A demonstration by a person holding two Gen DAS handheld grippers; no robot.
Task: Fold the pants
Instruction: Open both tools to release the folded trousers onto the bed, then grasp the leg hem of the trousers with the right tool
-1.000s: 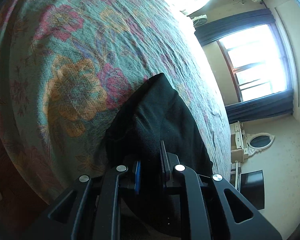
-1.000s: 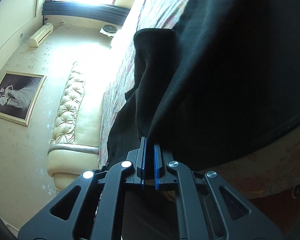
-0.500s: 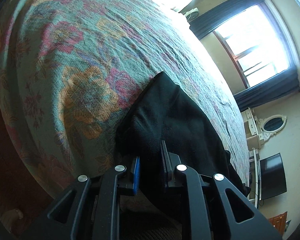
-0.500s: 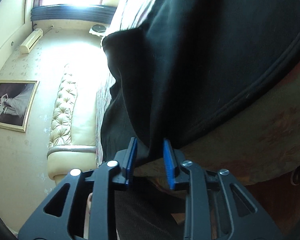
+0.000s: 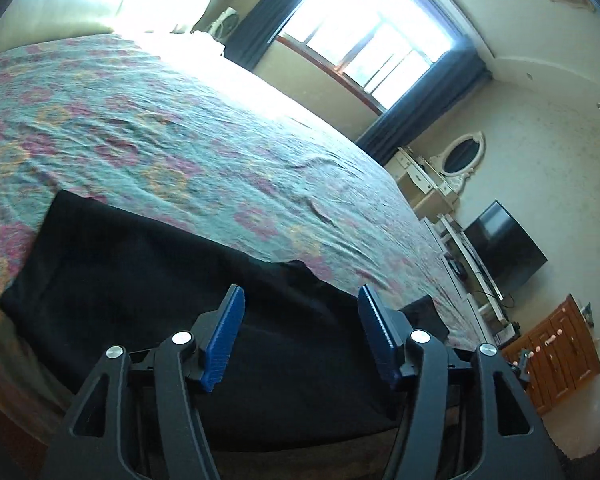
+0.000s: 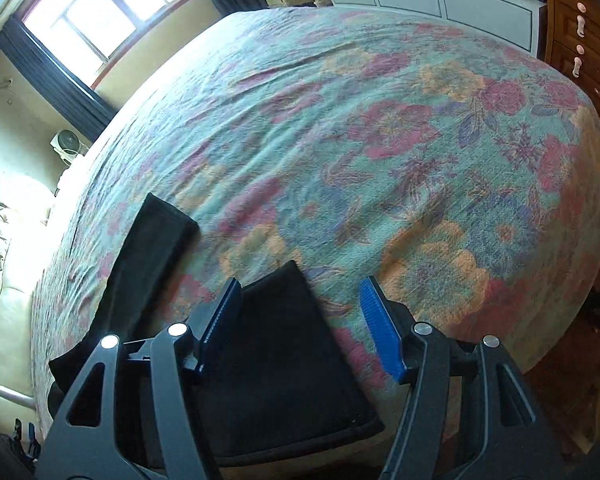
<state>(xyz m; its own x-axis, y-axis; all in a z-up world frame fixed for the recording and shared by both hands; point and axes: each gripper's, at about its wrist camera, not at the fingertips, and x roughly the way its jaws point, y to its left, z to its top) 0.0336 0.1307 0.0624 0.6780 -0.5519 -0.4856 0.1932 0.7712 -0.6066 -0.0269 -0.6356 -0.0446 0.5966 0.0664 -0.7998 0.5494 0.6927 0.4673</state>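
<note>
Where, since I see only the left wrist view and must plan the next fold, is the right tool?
Observer: The right tool is open and holds nothing. It hangs over the pants near the bed's edge.
Operator: Do the pants lie as one flat piece there?
Observer: No. A narrow part runs off to the left, and the bedspread shows between it and the wide part under the tool.
</note>
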